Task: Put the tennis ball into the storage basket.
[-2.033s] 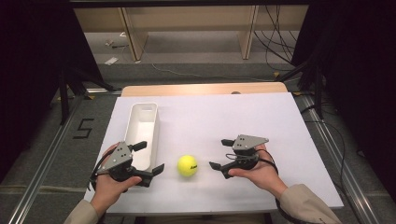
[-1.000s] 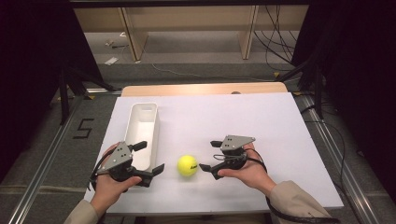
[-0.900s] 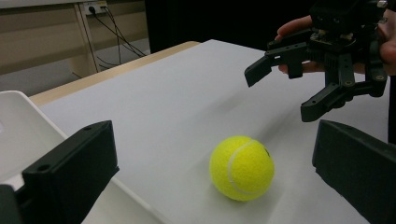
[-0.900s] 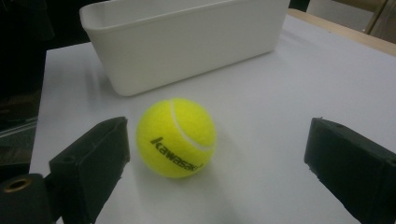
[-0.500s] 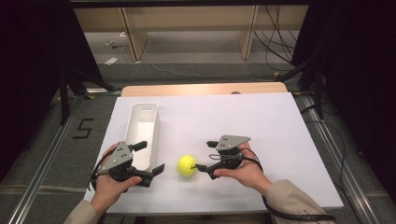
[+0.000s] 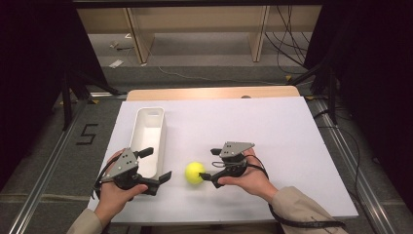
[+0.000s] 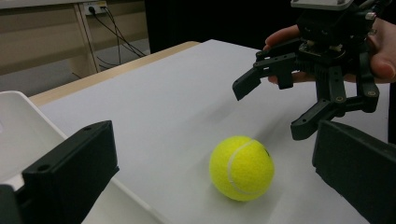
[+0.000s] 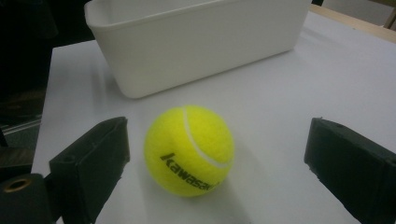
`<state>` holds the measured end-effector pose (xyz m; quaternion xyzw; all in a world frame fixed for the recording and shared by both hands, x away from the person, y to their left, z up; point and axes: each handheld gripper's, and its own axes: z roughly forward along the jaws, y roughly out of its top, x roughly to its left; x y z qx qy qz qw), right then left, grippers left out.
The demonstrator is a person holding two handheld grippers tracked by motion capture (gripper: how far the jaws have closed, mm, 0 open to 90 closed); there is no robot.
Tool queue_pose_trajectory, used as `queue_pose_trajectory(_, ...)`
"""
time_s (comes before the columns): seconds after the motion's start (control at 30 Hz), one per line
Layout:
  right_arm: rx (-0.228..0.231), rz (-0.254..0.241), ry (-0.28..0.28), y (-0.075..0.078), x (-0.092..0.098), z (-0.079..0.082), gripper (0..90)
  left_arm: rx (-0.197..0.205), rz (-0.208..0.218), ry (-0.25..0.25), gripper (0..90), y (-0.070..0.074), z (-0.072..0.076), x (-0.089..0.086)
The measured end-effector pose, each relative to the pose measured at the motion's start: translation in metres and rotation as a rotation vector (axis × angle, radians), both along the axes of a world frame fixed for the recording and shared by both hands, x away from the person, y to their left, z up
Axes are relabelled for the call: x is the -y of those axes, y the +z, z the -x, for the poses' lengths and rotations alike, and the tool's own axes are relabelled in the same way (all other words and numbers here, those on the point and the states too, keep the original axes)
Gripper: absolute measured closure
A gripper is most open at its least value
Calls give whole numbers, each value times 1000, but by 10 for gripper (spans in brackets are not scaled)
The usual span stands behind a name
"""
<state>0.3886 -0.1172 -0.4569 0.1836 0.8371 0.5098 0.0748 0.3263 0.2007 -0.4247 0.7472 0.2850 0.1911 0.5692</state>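
A yellow tennis ball (image 6: 195, 172) lies on the white table sheet (image 6: 277, 126) near the front edge. My right gripper (image 6: 208, 164) is open just right of the ball, its jaws pointing at it. In the right gripper view the ball (image 8: 189, 149), printed "kawasaki", sits between the open jaws of that gripper (image 8: 222, 163), closer to the left jaw and not touching either. My left gripper (image 6: 156, 165) is open left of the ball, beside the white bin (image 6: 148, 131). The left gripper view shows the ball (image 7: 241, 167) and the right gripper (image 7: 275, 107) beyond it.
The long white bin (image 8: 196, 42) is empty and stands lengthwise at the sheet's left side, its near end close to my left gripper. A wooden table edge (image 6: 209, 92) runs along the back. Bare white sheet stretches to the right and back.
My right gripper has moved left across the sheet until its open jaws reach the ball. The left gripper and the ball have stayed put.
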Motion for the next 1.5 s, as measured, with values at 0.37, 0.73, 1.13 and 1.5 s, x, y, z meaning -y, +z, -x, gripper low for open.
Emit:
queue_pose_trajectory(0.37, -15, 11, 12, -5, -10, -3, 75, 1, 0, 1, 0, 0, 0, 0)
queue_pose_trajectory(0.73, -32, 35, 33, -13, -21, -7, 79, 2, -1, 1, 0, 0, 0, 0)
queue_pose_trajectory(1.13, -48, 46, 44, -19, -30, -9, 82, 2, 0, 0, 0, 0, 0, 0)
queue_pose_trajectory(1.5, -66, 66, 59, -26, -37, -9, 94, 3, 0, 0, 0, 0, 0, 0)
